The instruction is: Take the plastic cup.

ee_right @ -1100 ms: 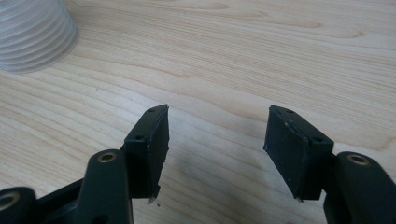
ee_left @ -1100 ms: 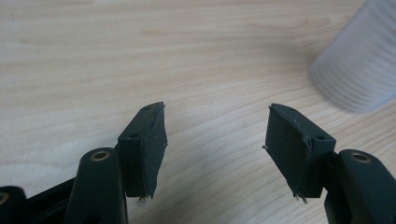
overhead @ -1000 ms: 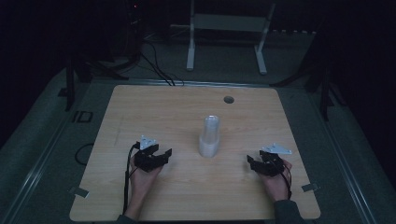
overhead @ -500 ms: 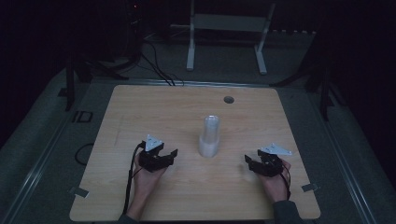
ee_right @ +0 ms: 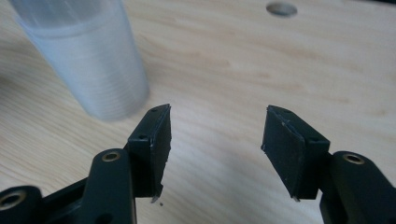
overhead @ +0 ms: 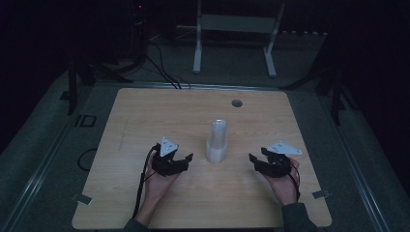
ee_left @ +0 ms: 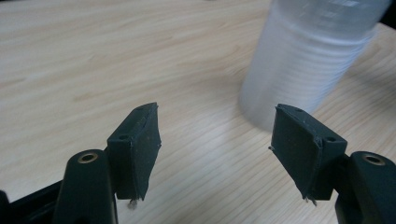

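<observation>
1. Up in the high view, a stack of clear plastic cups (overhead: 217,141) stands upright near the middle of the wooden table (overhead: 145,111), its ribbed rims piled at the base. What the top cup holds cannot be told.
2. Lower left of that frame, the left claw (overhead: 185,161) rests in a hand (overhead: 159,181), jaws spread and empty, just left of the stack and apart from it.
3. Lower right of the frame, the right claw (overhead: 256,161) sits in the other hand (overhead: 284,183), jaws likewise spread, holding nothing, a little farther from the cups.
4. A small round hole (overhead: 236,103) lies in the tabletop above the stack, toward the upper middle.
5. Next, the left gripper view: the cups (ee_left: 308,60) fill the upper right, blurred and ribbed, standing on the wood beyond the right jaw. The left claw (ee_left: 215,140) is wide open with only bare table between its pads.
6. Lastly, the right gripper view: the cups (ee_right: 88,60) stand at upper left, just past the left jaw. The right claw (ee_right: 215,137) gapes, gripping nothing; the hole (ee_right: 281,9) shows at the top edge.
</observation>
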Demonstrator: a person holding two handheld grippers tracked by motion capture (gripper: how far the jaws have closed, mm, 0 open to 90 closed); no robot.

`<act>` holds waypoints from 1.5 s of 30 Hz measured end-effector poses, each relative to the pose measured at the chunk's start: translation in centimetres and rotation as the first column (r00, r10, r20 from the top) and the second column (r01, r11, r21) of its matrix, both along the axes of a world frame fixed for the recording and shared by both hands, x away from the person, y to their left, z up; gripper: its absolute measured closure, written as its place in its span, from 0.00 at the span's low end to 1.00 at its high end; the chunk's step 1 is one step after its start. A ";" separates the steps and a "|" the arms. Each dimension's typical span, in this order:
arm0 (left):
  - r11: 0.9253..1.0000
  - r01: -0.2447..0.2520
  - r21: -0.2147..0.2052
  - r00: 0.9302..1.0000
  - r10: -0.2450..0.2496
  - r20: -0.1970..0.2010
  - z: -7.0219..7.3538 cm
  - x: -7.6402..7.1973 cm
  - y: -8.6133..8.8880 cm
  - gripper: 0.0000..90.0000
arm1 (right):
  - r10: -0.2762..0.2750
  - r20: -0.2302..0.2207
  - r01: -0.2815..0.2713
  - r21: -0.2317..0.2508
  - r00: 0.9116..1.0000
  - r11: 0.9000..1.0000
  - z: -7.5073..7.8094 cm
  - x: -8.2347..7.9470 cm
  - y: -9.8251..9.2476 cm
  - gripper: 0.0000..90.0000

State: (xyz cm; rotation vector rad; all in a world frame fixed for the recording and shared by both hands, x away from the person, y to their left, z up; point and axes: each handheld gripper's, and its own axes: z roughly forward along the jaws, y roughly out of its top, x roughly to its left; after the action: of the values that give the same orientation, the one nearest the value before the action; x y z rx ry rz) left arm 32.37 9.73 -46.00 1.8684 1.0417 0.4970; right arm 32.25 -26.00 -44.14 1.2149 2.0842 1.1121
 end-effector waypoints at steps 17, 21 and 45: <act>0.988 0.153 -0.011 0.988 -0.153 0.021 0.2 1.4 -4.6 0.28 | 0.096 0.059 -0.099 0.045 0.994 0.994 3.2 0.8 2.5 0.45; 0.987 0.162 -0.021 0.987 -0.162 0.014 -0.1 1.9 -5.1 0.26 | 0.108 0.071 -0.112 0.044 0.992 0.993 3.7 1.0 3.0 0.44; 0.982 0.176 -0.069 0.984 -0.174 0.043 -0.4 2.5 -5.8 0.26 | 0.265 0.132 -0.276 0.067 0.955 0.959 6.2 2.3 8.2 0.36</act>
State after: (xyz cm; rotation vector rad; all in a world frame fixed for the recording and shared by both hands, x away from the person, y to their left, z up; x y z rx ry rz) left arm 34.87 3.90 -46.38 1.8590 0.8504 0.3841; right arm 34.55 -17.78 -37.89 0.8894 2.1729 1.3736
